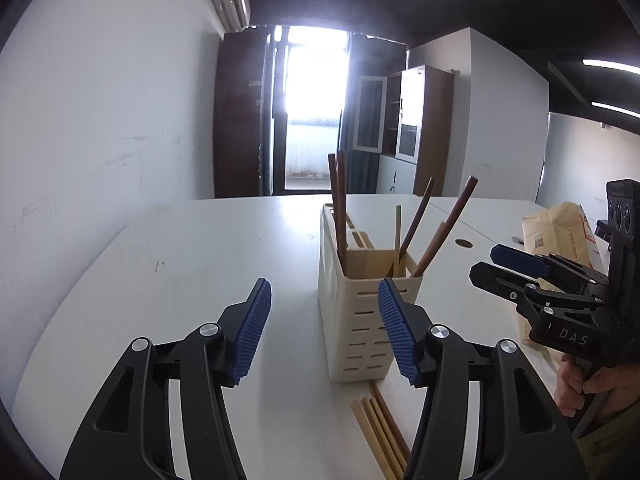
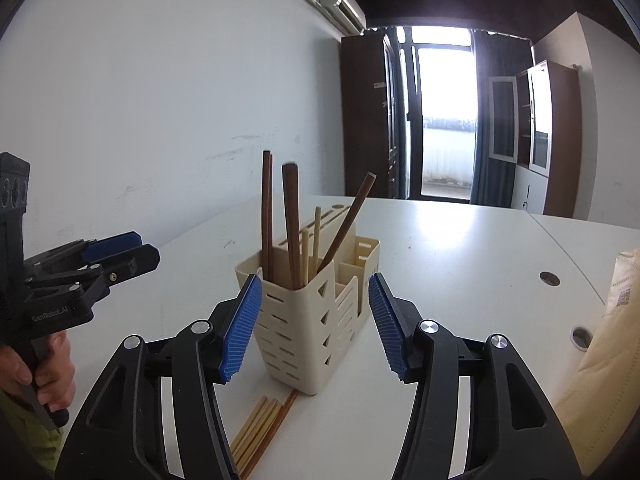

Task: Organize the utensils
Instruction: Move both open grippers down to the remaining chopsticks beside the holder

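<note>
Chopsticks split the job in two: several dark and pale sticks [image 2: 291, 224] already stand upright in the cream holder [image 2: 308, 320], which sits just ahead of both tools; a loose bundle [image 2: 260, 428] of mostly pale chopsticks lies flat on the white table [image 2: 460, 248] at the holder's foot, below and between the fingers; left gripper [image 1: 324, 332] and right gripper [image 2: 316, 328] both gape with nothing between their blue pads; roughly half looks sorted.

Open right claw [image 2: 316, 326] facing holder [image 2: 308, 320]
</note>
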`<state>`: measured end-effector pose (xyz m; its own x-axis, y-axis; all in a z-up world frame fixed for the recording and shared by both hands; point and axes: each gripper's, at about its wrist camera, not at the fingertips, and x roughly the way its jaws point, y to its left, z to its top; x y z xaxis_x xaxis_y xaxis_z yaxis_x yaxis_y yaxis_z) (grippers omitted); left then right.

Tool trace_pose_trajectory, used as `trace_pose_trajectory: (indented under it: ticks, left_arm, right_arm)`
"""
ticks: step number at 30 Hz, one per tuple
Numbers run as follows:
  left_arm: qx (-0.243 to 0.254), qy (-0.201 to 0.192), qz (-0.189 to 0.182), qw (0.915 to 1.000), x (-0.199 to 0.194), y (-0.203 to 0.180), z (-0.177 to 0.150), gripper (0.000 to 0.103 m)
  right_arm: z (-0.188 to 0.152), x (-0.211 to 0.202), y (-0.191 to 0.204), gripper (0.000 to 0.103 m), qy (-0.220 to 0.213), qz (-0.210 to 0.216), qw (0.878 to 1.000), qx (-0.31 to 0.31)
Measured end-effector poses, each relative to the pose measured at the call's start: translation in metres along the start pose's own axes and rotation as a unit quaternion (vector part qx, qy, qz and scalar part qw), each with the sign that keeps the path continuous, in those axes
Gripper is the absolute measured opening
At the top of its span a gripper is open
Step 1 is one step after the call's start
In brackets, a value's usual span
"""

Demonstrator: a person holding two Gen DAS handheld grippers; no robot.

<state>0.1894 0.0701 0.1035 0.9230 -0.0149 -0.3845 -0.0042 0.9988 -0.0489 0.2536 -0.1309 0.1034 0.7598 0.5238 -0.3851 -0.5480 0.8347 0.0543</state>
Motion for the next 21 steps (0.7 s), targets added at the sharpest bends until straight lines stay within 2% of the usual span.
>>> trace_pose_trajectory:
  ticks: [14, 21]
  left_arm:
    - [-0.005, 0.037, 0.007, 0.9993, 0.007, 0.01, -0.029, 0.064]
    - [-0.009, 0.059, 0.014, 0.9981, 0.008, 0.017, -0.052, 0.065]
  right_arm:
    - [-0.048, 0.039, 0.011, 0.059, 0.092, -0.005, 0.996, -0.006]
    - [-0.063, 0.052, 0.019, 0.059, 0.12, -0.007, 0.993, -0.01]
